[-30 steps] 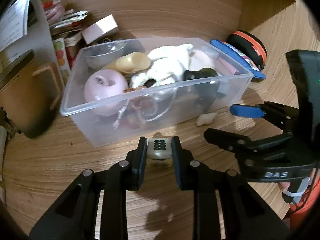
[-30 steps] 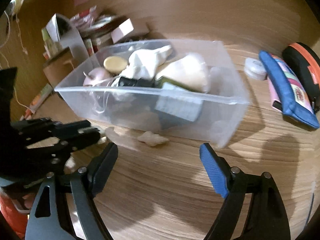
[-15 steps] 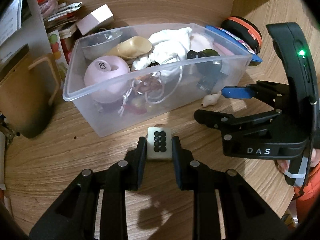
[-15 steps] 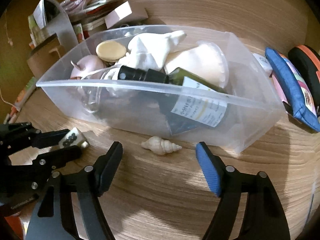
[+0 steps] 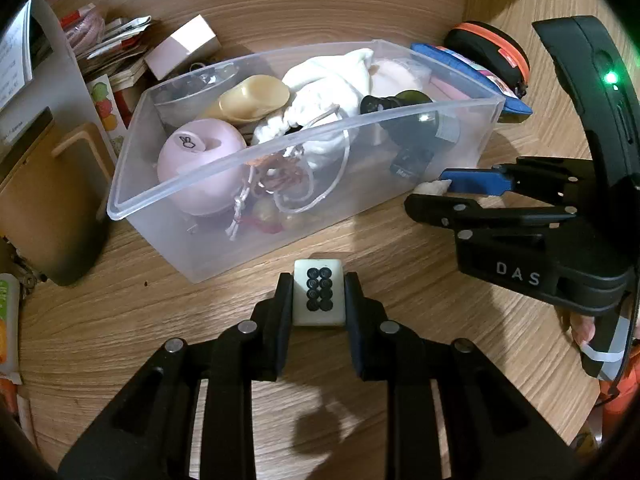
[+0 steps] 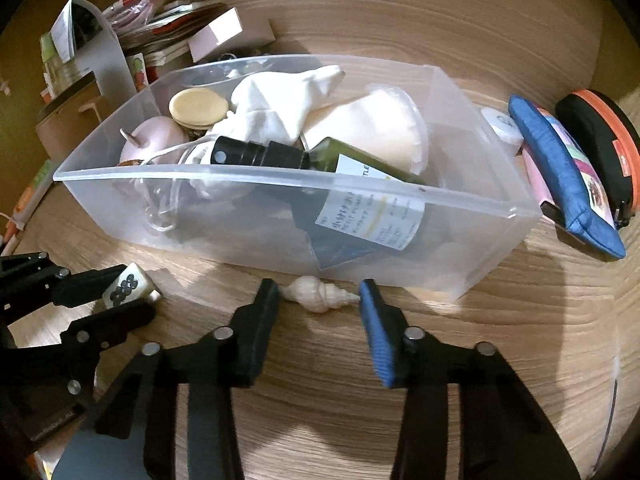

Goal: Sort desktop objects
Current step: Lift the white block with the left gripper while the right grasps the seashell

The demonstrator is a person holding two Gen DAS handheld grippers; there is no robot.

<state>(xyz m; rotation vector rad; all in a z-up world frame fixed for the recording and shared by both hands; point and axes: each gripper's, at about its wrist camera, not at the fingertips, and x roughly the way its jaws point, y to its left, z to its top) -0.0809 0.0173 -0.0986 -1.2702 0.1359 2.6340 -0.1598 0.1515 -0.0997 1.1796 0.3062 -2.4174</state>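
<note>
- Cream tile (image 5: pixel 319 293), eight black dots up, is clamped between the left gripper (image 5: pixel 319 300) fingers, in front of the clear bin (image 5: pixel 240 160).
- Only the right view shows the whole shell (image 6: pixel 319 293): on the table against the bin, between the right gripper (image 6: pixel 319 296) fingers, spread wide.

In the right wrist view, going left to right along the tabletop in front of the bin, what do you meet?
White mahjong tile with black dots → cream spiral seashell → blue fabric zip pouch → black case with orange trim.
</note>
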